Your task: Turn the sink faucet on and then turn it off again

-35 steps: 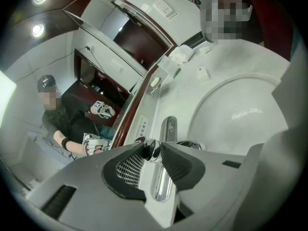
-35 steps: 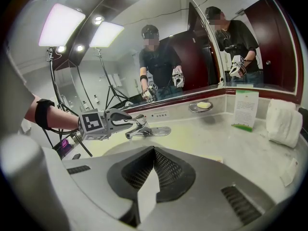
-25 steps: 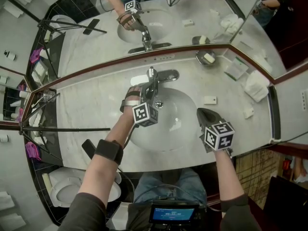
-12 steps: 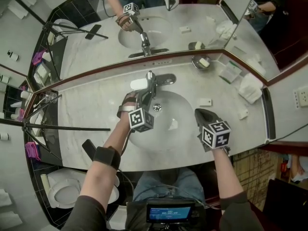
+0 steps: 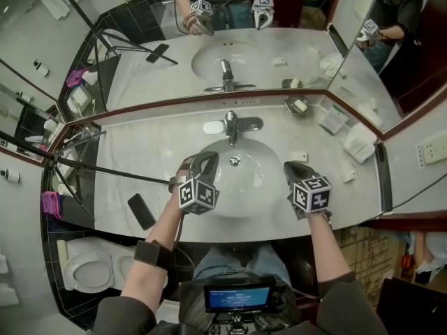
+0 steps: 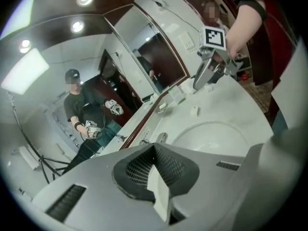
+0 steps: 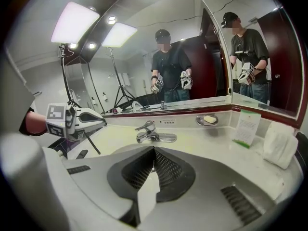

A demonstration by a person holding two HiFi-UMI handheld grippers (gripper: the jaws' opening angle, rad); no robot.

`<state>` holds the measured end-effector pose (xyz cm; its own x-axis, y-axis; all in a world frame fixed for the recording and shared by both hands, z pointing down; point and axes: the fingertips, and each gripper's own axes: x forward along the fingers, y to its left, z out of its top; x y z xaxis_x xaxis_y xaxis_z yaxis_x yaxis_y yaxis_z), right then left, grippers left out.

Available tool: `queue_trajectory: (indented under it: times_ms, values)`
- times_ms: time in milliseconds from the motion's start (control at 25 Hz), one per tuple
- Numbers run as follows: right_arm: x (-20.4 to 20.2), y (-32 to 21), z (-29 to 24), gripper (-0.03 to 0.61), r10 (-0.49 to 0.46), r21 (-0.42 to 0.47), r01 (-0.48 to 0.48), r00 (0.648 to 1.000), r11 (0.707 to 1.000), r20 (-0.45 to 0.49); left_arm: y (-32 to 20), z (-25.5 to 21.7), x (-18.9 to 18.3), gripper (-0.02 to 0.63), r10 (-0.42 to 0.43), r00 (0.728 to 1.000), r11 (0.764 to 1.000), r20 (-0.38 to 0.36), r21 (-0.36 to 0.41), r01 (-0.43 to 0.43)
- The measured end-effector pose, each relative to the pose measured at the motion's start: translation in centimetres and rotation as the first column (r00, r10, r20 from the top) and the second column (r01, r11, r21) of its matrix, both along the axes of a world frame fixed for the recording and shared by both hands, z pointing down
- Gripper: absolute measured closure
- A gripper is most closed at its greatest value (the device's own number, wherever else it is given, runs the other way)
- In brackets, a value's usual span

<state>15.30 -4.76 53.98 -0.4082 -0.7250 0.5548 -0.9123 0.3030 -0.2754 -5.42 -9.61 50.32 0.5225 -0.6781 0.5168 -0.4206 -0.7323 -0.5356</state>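
The chrome faucet [image 5: 232, 125] stands at the back of the white sink basin [image 5: 241, 187], its lever [image 7: 146, 126] pointing at me. My left gripper [image 5: 205, 159] hovers over the basin's left front, well back from the faucet. Its jaws have just been closing and are now shut with nothing between them [image 6: 155, 147]. My right gripper [image 5: 293, 167] hangs over the basin's right rim, also shut and empty [image 7: 154, 150]. From the right gripper view the left gripper [image 7: 89, 118] shows at the left, clear of the faucet [image 7: 150, 134]. I see no water stream.
A soap dish [image 5: 299, 106] sits by the mirror. A card [image 5: 333, 119], folded towels [image 5: 361, 139] and small packets [image 5: 299, 156] lie on the right counter. A phone [image 5: 141, 211] and tripod legs [image 5: 105, 169] are at the left. The toilet [image 5: 87, 271] is lower left.
My left gripper has come off the faucet lever and drawn back up toward the basin's front left, its jaws closing. The right gripper has barely moved.
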Motion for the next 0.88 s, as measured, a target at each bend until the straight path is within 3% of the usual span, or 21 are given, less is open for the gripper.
queue_trajectory:
  times_ms: [160,400,640,880]
  values:
    - [-0.5,0.3,-0.8,0.560,-0.016,0.008,0.016,1.000,1.000,-0.001,2.7,-2.8,-2.0,0.614,-0.088,0.981,0.992,-0.175,-0.102,0.071]
    - [-1.4,1.0,-2.0,0.560,-0.039,0.025,0.039,0.999,0.999,-0.002,5.8,-3.8,-5.7,0.614,-0.224,0.902,0.951,-0.369,-0.284,0.121]
    - [-1.8,1.7,-2.2,0.560,-0.038,0.024,0.038,0.999,0.999,-0.004,7.4,-2.8,-9.5,0.614,-0.316,0.842,0.913,-0.438,-0.380,0.145]
    - [-1.7,1.7,-2.2,0.560,-0.039,0.021,0.039,0.999,0.999,-0.007,7.2,-2.7,-10.9,0.614,-0.345,0.830,0.906,-0.438,-0.385,0.173]
